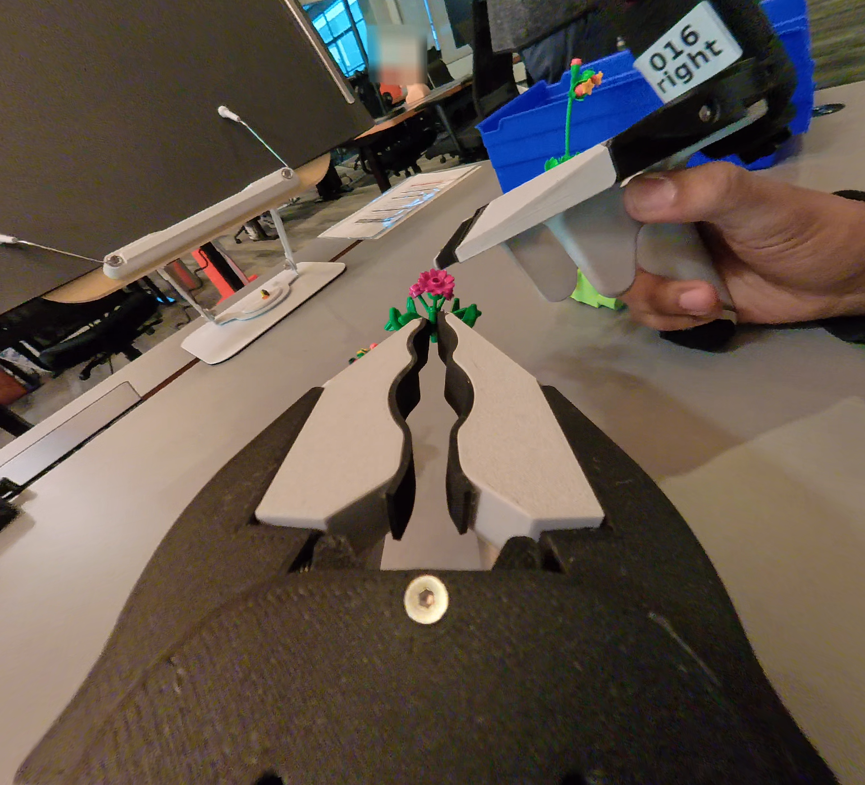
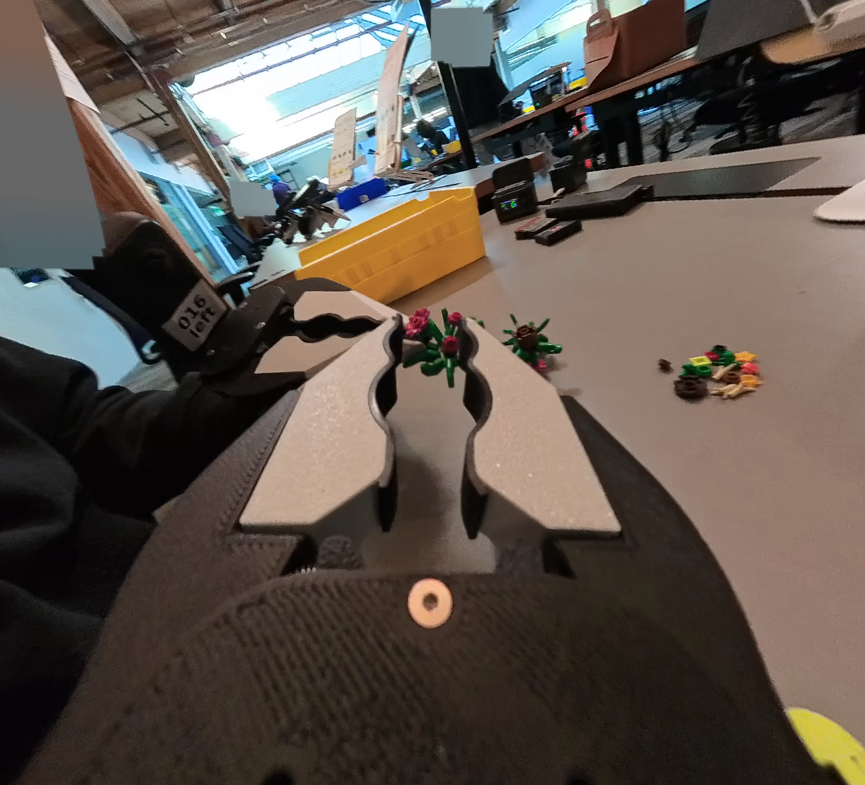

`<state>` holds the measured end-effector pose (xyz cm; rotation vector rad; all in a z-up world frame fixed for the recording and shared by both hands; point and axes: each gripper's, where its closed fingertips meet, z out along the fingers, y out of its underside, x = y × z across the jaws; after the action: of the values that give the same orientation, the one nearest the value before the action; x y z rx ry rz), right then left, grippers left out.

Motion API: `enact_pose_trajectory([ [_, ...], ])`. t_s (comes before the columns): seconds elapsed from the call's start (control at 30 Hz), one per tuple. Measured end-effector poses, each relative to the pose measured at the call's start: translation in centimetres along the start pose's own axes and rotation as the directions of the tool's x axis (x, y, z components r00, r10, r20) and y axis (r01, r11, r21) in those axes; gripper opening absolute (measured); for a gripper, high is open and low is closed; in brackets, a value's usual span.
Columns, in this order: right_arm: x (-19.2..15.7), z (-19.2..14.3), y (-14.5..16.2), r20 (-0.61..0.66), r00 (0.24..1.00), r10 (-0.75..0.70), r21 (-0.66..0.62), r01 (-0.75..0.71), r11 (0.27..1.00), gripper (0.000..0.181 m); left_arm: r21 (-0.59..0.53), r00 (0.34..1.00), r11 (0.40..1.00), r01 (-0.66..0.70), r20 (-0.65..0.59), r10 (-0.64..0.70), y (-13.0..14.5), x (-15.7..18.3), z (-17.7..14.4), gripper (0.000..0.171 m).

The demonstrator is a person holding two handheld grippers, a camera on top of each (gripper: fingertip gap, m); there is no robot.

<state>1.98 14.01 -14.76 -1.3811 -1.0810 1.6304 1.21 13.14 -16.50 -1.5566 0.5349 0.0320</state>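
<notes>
My left gripper (image 1: 435, 325) is shut on the green stem of a small toy flower (image 1: 433, 285) with a magenta bloom and green leaves, holding it upright over the grey table (image 1: 608, 435). My right gripper (image 2: 433, 328) is open. A cluster of magenta blooms on green stems (image 2: 437, 353) shows between its fingertips. In the left wrist view the right gripper (image 1: 445, 258) hangs just above and right of the held bloom, a hand around its handle. In the right wrist view the left gripper (image 2: 389, 323) comes in from the left and meets the cluster.
A blue bin (image 1: 538, 140) behind the right gripper has a tall green flower stem (image 1: 568, 117) before it. A yellow bin (image 2: 393, 248), a brown-bloom flower (image 2: 529, 341), a pile of small coloured pieces (image 2: 716, 372), black devices (image 2: 515, 196) and a white stand (image 1: 262, 308) sit on the table. Both grippers' tips are close together, under 4 cm apart.
</notes>
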Motion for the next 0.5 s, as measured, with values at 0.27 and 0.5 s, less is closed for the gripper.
enact_pose_trajectory([
  [0.27,0.2,0.2,0.3,-0.056,0.996,-0.073,-0.030,0.072,0.997,0.014,0.036,0.993,0.994,-0.106,0.063,0.104,-0.6,-0.3,-0.4,0.000],
  [0.5,-0.2,0.6,1.1,-0.073,0.982,-0.174,-0.089,0.167,0.982,0.025,0.077,0.988,0.986,-0.149,0.062,0.144,-1.3,0.3,-0.7,0.000],
])
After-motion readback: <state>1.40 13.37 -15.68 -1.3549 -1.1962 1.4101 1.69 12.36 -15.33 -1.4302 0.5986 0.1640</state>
